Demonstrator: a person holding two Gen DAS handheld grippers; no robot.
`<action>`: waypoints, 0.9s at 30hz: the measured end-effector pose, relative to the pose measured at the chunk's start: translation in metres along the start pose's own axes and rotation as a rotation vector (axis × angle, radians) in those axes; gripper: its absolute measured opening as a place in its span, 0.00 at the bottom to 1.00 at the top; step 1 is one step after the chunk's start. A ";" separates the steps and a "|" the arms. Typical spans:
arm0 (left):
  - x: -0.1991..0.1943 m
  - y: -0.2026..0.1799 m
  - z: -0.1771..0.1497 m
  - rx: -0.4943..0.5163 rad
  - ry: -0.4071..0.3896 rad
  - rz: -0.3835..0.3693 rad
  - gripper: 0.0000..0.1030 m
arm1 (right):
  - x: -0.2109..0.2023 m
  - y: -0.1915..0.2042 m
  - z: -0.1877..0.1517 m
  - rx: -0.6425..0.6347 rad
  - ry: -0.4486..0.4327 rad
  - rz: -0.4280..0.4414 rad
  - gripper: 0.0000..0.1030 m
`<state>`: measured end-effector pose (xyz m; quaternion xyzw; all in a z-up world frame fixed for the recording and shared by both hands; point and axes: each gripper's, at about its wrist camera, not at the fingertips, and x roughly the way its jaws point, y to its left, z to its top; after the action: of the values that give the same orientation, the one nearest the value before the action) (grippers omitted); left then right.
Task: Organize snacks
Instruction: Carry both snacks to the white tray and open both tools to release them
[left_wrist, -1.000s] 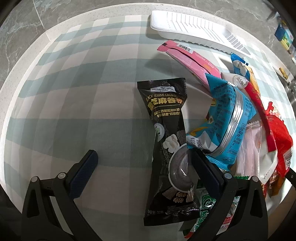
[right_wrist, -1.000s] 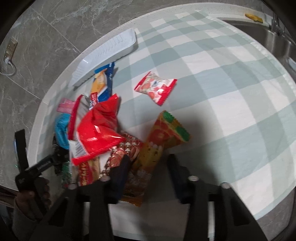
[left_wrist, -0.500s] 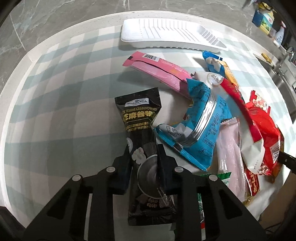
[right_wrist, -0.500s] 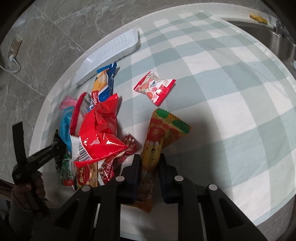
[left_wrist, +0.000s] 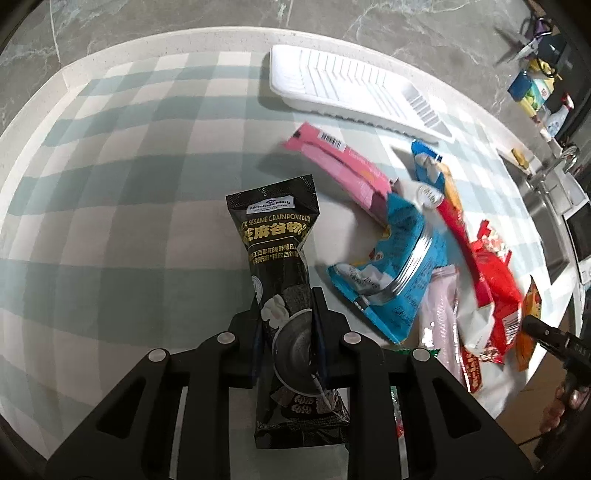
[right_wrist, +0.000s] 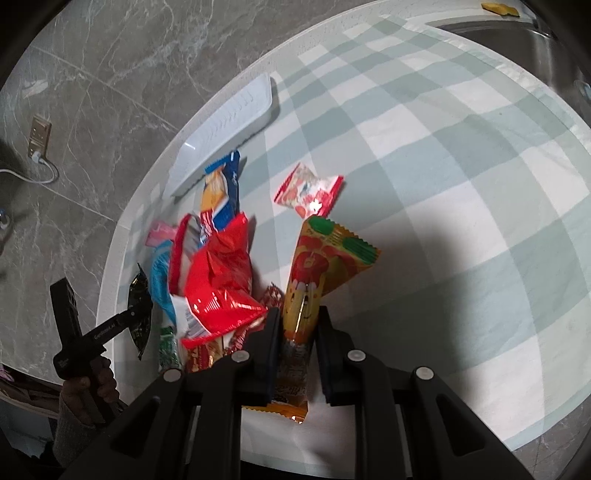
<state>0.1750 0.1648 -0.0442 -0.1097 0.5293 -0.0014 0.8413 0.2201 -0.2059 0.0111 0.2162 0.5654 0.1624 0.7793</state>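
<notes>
My left gripper (left_wrist: 286, 328) is shut on a black sesame powder packet (left_wrist: 277, 243) and holds it lifted above the checked cloth. My right gripper (right_wrist: 297, 325) is shut on an orange snack packet (right_wrist: 325, 266) with a green top, also raised. A pile of snacks lies between them: a blue packet (left_wrist: 399, 266), a pink packet (left_wrist: 340, 166), a red bag (right_wrist: 218, 280) and a small red-and-white packet (right_wrist: 310, 192). The white tray (left_wrist: 351, 85) stands empty at the back; it also shows in the right wrist view (right_wrist: 225, 129).
The checked cloth (left_wrist: 110, 184) covers a round-looking table by a marble wall. A steel sink (right_wrist: 517, 44) lies to the right with a yellow sponge (right_wrist: 496, 8). Bottles and scissors (left_wrist: 535, 81) stand at the far right.
Both grippers closed on their packets, the left on the black one, the right on the orange one. Both packets have since been lifted off the cloth.
</notes>
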 end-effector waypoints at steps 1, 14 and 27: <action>-0.003 0.001 0.001 -0.005 -0.005 -0.002 0.19 | -0.001 0.000 0.002 0.003 -0.001 0.006 0.19; -0.024 0.004 0.059 0.003 -0.075 -0.068 0.19 | -0.010 0.025 0.067 -0.034 -0.041 0.068 0.19; -0.013 -0.006 0.140 0.065 -0.107 -0.123 0.19 | -0.003 0.065 0.155 -0.153 -0.048 0.067 0.19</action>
<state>0.2947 0.1859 0.0263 -0.1145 0.4756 -0.0641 0.8698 0.3665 -0.1756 0.0889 0.1785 0.5250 0.2259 0.8009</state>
